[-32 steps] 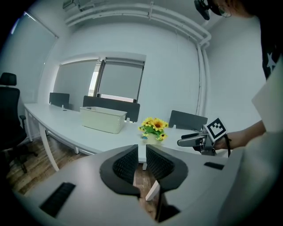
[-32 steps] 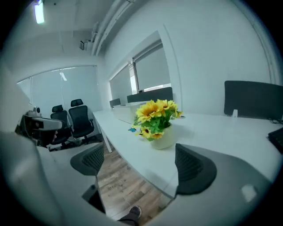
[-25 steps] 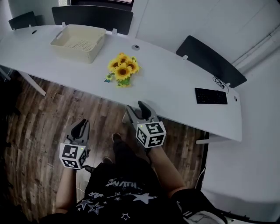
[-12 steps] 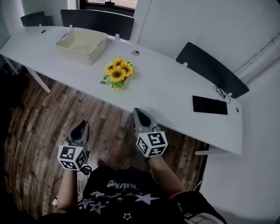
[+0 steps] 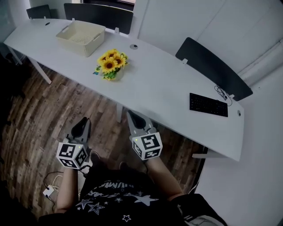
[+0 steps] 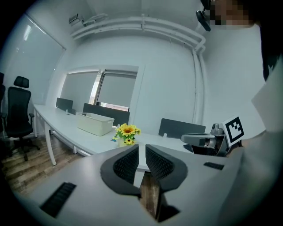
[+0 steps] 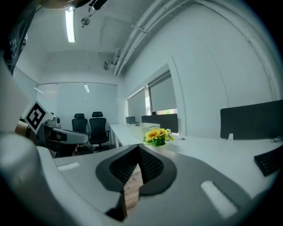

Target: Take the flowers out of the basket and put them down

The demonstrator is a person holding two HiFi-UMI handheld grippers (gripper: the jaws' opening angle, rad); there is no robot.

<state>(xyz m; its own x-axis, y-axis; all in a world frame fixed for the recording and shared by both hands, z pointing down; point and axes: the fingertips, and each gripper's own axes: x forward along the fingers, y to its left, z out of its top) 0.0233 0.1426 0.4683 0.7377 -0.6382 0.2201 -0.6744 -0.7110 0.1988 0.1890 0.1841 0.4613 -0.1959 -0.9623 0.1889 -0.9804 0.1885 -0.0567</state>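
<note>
A bunch of yellow sunflowers (image 5: 109, 65) lies on the long white table (image 5: 168, 84), to the right of the cream basket (image 5: 84, 47), which holds nothing I can see. The flowers (image 6: 127, 132) also show far ahead in the left gripper view, and the same flowers (image 7: 157, 136) in the right gripper view. Both grippers hang over the wooden floor, short of the table's near edge. My left gripper (image 5: 82, 125) has only a narrow slit between its pads and holds nothing. My right gripper (image 5: 132, 117) is shut, empty.
A black keyboard (image 5: 208, 105) lies at the table's right end. Dark chairs (image 5: 98, 11) stand behind the table, another chair (image 5: 212, 62) further right. A white plug and cable (image 5: 48, 190) lie on the floor at the left.
The right gripper's jaws have closed. Both grippers and the view have drawn back from the table, so the flowers and basket sit further away.
</note>
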